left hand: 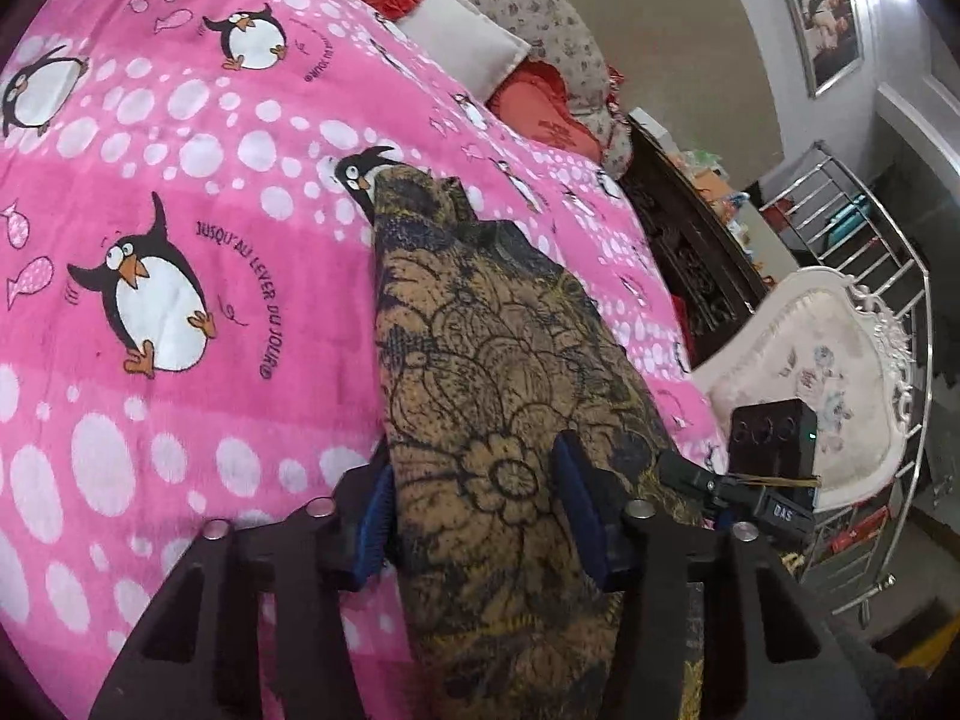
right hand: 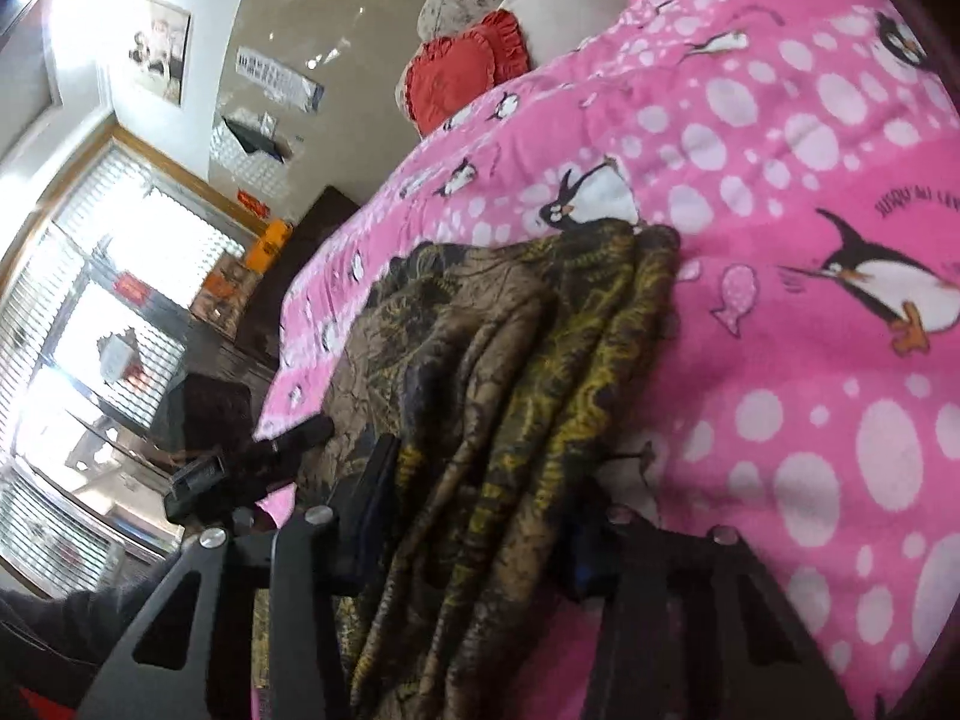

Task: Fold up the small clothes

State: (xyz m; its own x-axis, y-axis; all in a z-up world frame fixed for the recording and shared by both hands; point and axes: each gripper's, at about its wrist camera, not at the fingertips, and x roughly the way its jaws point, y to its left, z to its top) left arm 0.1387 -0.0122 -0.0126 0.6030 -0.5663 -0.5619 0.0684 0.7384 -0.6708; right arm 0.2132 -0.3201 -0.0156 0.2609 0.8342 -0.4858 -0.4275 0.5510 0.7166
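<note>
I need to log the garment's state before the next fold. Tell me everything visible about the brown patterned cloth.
The cloth is thin brown-gold fabric printed with dark floral outlines. It lies bunched into a long, rumpled strip on the pink blanket, with lengthwise folds showing in the right wrist view. The left gripper and the right gripper each straddle it, fingers on either side, apparently pinching it.

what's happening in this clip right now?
A person with a gripper in each hand is folding a brown floral garment on a bed with a pink penguin blanket. The left gripper and the right gripper each have the cloth bunched between their fingers. The garment lies in a long narrow strip with several folds along it. Red cushions sit at the head of the bed.
</note>
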